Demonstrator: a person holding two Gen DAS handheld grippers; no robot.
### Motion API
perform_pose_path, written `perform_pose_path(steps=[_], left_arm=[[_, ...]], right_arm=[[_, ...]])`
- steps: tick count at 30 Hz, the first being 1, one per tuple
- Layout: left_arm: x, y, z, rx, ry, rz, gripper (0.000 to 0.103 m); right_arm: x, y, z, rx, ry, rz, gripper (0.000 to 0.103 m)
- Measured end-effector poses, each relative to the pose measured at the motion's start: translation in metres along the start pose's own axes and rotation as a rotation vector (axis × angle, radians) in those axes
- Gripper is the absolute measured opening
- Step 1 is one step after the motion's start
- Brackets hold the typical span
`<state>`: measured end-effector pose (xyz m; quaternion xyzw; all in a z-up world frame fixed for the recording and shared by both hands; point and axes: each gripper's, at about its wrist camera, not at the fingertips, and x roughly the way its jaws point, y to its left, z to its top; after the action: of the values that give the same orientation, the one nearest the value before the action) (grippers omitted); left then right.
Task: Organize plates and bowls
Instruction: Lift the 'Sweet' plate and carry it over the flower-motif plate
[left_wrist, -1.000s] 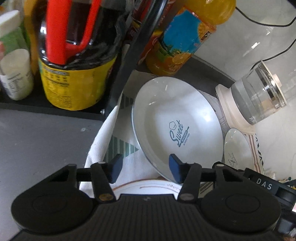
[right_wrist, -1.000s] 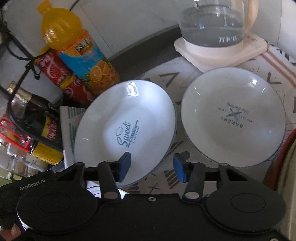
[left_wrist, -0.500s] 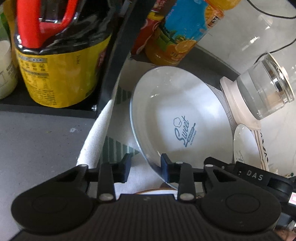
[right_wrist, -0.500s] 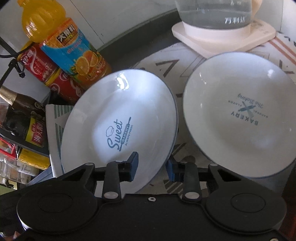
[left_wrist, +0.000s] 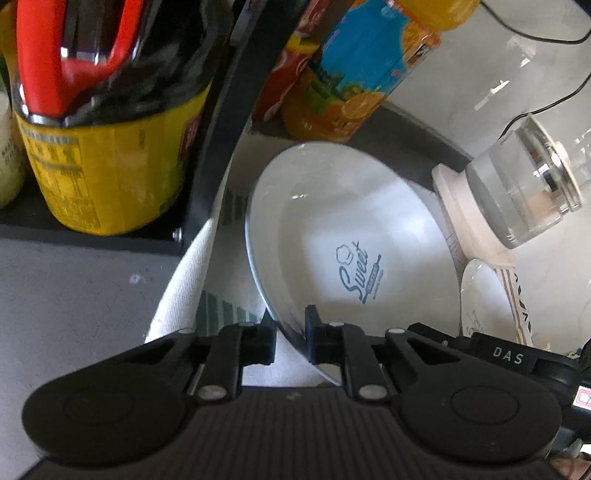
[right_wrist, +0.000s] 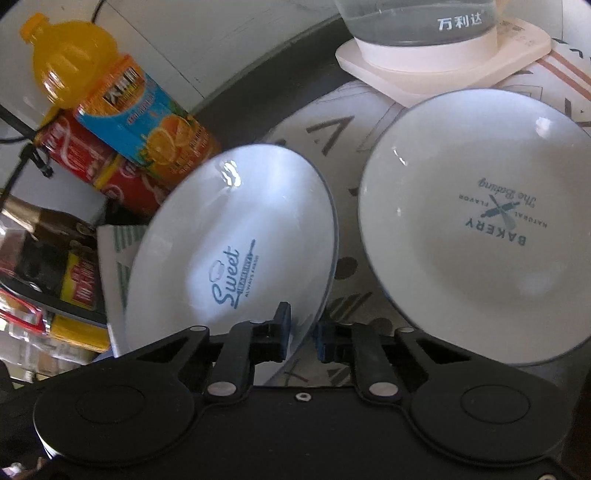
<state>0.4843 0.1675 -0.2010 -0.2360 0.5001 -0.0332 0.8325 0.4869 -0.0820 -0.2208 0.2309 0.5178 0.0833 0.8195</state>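
Over the last second both hand-held grippers have narrowed from wide open to clamped on the same dish. In the left wrist view, the left hand-held gripper (left_wrist: 290, 338) now pinches the near rim of the "Sweet" plate (left_wrist: 351, 236) at lower centre of the frame, one pad on each face of the rim. In the right wrist view, the right hand-held gripper (right_wrist: 301, 332) grips the near edge of the same plate (right_wrist: 236, 236) at lower centre.

The plate now stands tilted, its far rim raised toward the orange juice bottle (right_wrist: 122, 99) at upper left, rather than lying flat on the patterned cloth (right_wrist: 332, 136). The "Bakery" plate (right_wrist: 476, 221) sits just beside it at right, apparently still resting on the cloth, with the glass kettle (right_wrist: 417, 22) beyond it at the top.

The grasp seems complete, so the likely step is carrying the first plate to stack on its neighbour.
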Motion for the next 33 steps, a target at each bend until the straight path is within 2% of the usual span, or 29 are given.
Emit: perform_pose_path(steps=[5, 14, 18, 33], left_arm=[[-0.012, 0.0, 0.002, -0.011, -0.012, 0.003, 0.014], [-0.038, 0.0, -0.011, -0.012, -0.035, -0.033, 0.014], [-0.051, -0.006, -0.018, 0.006, -0.055, -0.033, 0.014], [-0.1, -0.015, -0.076, -0.037, -0.104, 0.009, 0.014]], right_arm=[[-0.012, 0.013, -0.001, -0.059, -0.026, -0.004, 0.014], [-0.043, 0.024, -0.005, -0.159, -0.077, 0.016, 0.015], [-0.057, 0.023, -0.009, -0.166, -0.088, 0.028, 0.015], [-0.103, 0.02, -0.047, -0.256, -0.079, 0.083, 0.015]])
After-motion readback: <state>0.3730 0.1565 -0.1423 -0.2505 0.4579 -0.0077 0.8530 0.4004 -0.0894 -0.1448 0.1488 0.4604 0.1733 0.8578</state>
